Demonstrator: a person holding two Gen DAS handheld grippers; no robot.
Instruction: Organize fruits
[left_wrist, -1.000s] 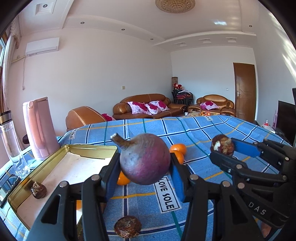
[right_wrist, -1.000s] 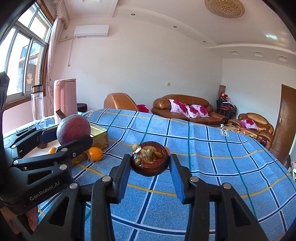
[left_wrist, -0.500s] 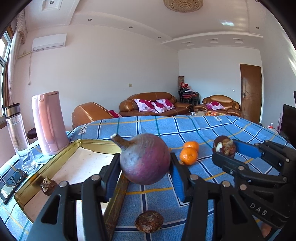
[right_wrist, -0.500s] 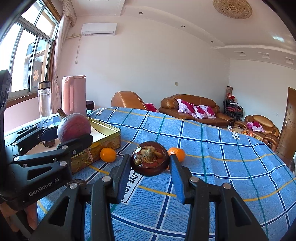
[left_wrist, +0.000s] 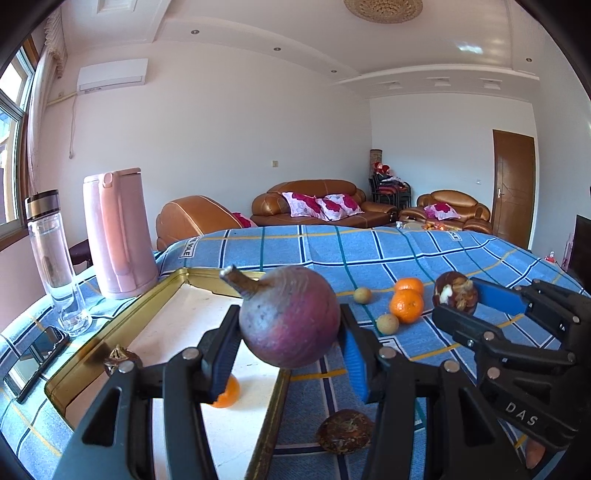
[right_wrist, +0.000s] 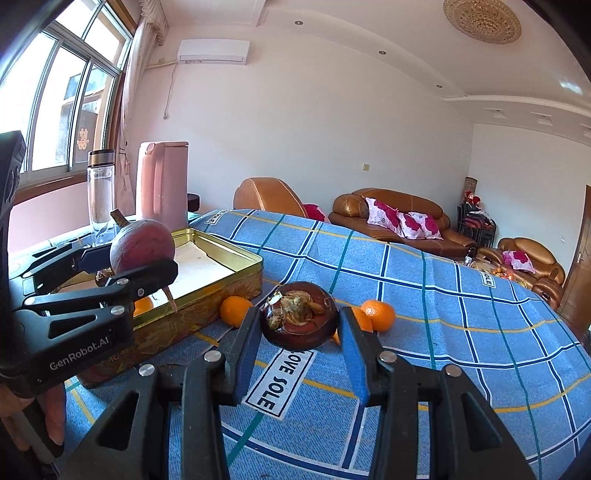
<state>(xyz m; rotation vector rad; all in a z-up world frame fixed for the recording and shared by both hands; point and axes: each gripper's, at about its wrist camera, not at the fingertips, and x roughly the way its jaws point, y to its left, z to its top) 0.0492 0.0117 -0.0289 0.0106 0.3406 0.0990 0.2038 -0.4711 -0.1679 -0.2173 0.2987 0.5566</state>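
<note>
My left gripper (left_wrist: 288, 350) is shut on a large purple round fruit with a stem (left_wrist: 290, 315) and holds it above the right edge of the gold tin tray (left_wrist: 162, 295). The tray holds a small dark fruit (left_wrist: 120, 360) and an orange (left_wrist: 225, 395). My right gripper (right_wrist: 299, 339) is shut on a dark brown mangosteen (right_wrist: 299, 319) above the blue cloth, right of the tray (right_wrist: 221, 291). In the right wrist view the left gripper (right_wrist: 122, 266) with its purple fruit (right_wrist: 142, 245) is over the tray.
Loose oranges (left_wrist: 408, 304), two small yellow fruits (left_wrist: 388, 323) and a brown fruit (left_wrist: 345, 430) lie on the blue checked cloth (left_wrist: 369, 254). A pink kettle (left_wrist: 116, 232), a glass bottle (left_wrist: 53, 254) and a phone (left_wrist: 33, 354) stand left of the tray.
Both grippers have moved left toward the tray with their fruits held. The purple fruit is now over the tray's right edge.
</note>
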